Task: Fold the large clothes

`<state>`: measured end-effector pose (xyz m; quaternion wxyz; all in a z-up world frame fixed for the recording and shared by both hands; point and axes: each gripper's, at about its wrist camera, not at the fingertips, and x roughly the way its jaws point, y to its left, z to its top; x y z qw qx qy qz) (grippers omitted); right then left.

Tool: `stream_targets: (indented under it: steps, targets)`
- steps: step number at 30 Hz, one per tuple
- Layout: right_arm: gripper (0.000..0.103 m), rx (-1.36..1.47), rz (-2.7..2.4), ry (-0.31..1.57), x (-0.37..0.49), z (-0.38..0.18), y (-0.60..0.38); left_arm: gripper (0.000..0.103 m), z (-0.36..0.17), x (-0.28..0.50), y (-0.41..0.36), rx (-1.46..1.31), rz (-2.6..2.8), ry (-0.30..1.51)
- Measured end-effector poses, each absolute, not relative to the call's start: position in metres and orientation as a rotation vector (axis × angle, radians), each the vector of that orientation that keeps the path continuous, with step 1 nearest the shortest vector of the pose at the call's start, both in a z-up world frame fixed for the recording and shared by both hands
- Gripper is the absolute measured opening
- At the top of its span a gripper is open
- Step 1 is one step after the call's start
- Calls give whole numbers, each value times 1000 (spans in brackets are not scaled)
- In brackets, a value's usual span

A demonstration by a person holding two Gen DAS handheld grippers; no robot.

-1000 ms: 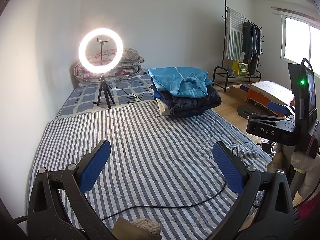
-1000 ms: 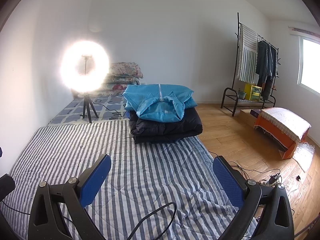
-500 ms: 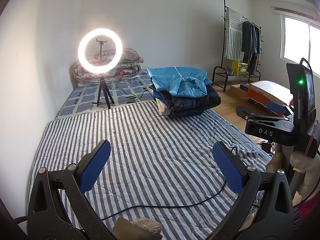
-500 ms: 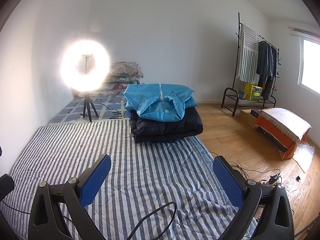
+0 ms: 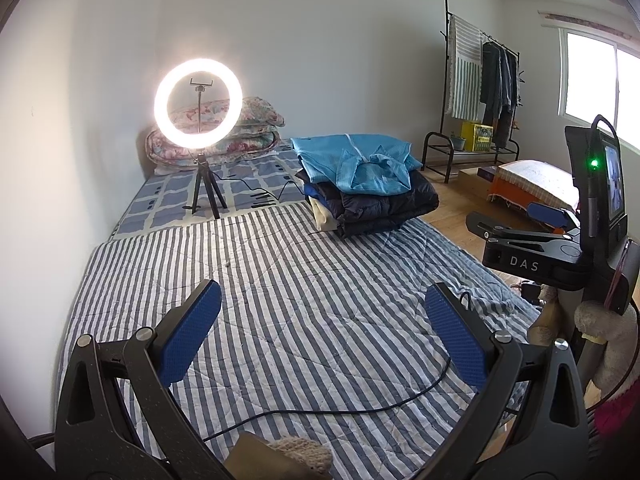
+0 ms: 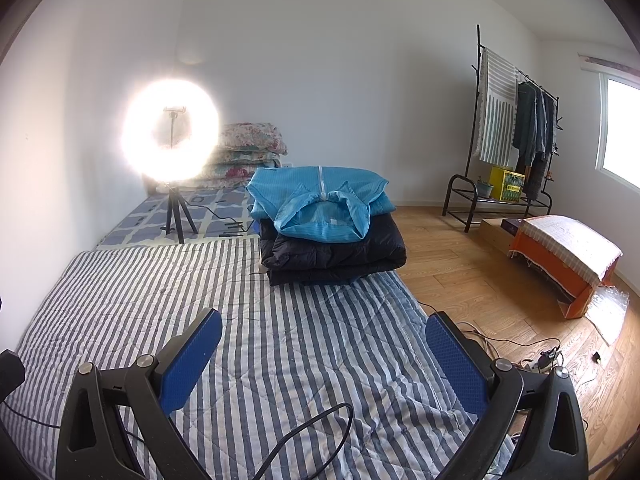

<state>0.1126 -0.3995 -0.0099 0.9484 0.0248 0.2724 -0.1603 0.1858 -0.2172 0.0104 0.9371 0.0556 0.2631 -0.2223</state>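
Both grippers are being held above the near end of the striped quilt (image 5: 304, 320), and nothing is being gripped. The left gripper (image 5: 322, 334) is being kept with its blue pads far apart, only bare quilt and a black cable (image 5: 360, 408) showing between them. The right gripper (image 6: 324, 354) is likewise being kept spread wide and empty, with another loop of cable (image 6: 320, 424) lying under it.

The large clothes are lying well apart from both grippers, at the far right corner of the quilt. A light blue zip jacket (image 6: 320, 200) is resting folded on top of a folded dark puffer coat (image 6: 332, 252), and in the left view a cream garment (image 5: 322, 216) is peeking out at the stack's left side.

Two stages are being fitted by this scene. Either the stack is a finished pile and the folding is done, or it is a supply from which a garment is to be taken and laid out on the open stripes. The pictures are not settling which.

If a garment is being fetched, care is being called for in these ways:
- only the top layer should be pinched at its edge, so the pile is not dragged;
- the cables should be kept clear of the cloth;
- the ring light (image 5: 198, 104) on its tripod should be avoided.
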Motion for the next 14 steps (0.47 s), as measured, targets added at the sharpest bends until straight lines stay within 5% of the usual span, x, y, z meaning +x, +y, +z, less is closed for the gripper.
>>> stream_targets:
  steps: [14]
  targets:
    - [103, 48, -312, 568, 117, -15, -404, 103, 12, 188, -212, 103, -431, 516]
